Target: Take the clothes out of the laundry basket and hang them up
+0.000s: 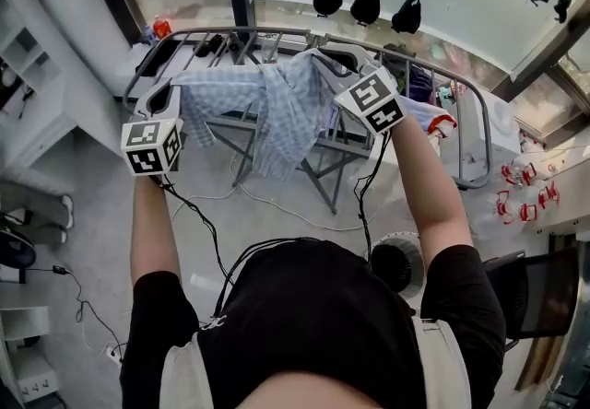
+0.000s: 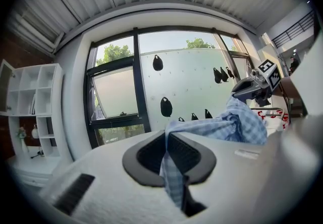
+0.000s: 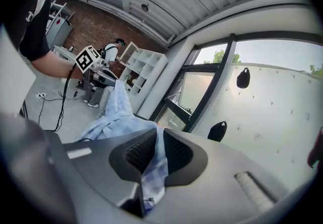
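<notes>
One garment is in hand: a blue checked shirt [image 1: 277, 112], stretched between both tongs over the drying rack [image 1: 483, 135], spanning from the rack's left end to its centre with its middle sagging toward the rails. Whether it already touches them I cannot tell. The shirt is clear of the laundry basket, which shows in no view, but it is not yet laid down, so I judge draping it to be what is left for this piece. How many more pieces wait cannot be seen. A few dark and white items [image 1: 419, 85] already lie at the rack's right end. The left tongs [image 2: 166, 155] are pinched almost fully together on a thin fold of the shirt, which trails out between the pads. The right tongs [image 3: 154, 153] are likewise clamped on another edge of the same shirt — a slightly thicker bunch, so they stand a touch less closed.
</notes>
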A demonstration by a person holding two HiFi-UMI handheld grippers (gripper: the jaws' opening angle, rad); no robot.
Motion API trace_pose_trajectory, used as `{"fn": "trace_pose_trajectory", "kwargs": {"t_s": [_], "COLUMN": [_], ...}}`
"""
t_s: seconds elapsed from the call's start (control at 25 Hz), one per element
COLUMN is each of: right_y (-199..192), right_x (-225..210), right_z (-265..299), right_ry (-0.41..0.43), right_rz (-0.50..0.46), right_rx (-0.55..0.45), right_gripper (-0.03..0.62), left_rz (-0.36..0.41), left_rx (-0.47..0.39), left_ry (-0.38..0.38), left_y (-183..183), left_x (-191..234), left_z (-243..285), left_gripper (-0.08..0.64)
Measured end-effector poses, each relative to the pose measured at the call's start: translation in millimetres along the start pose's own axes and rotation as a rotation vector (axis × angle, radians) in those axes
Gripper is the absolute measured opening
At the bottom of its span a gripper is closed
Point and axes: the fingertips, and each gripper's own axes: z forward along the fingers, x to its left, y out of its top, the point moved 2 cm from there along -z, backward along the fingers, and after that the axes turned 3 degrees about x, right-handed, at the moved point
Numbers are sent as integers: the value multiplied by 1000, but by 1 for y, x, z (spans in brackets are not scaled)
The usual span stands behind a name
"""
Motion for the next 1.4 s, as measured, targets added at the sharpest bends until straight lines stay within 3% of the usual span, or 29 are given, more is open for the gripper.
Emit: {"fn": "trace_pose_trajectory", "kwargs": {"t_s": [0.32,0.6,0.84,1.04,1.24,1.4], "right_y": [-5,-68,-147,-195,-220,-224], "right_x": [-78,-106,-89,-44,-25,-21], "right_z": [40,84,102,105,102,99], "right_ry": [-75,-133,-159,-114,-76,-45], "right_rz": [2,69,175,76,77,153], "right_rx": [105,280,462,597,646,630], "right_gripper": [54,54,55,57,60,99], "left_rz": [49,84,119,100,73,68], "left_rx": [47,182,335,421,516,499], "left_ry": [-8,-39,-110,-143,-163,-163], "left_y": [32,-10,-79,-134,-168,-175], "left_x": [6,-14,-48,-64,-79,-79], "left_z": [71,128,167,184,181,182], "left_gripper": [15,15,17,17,17,67]}}
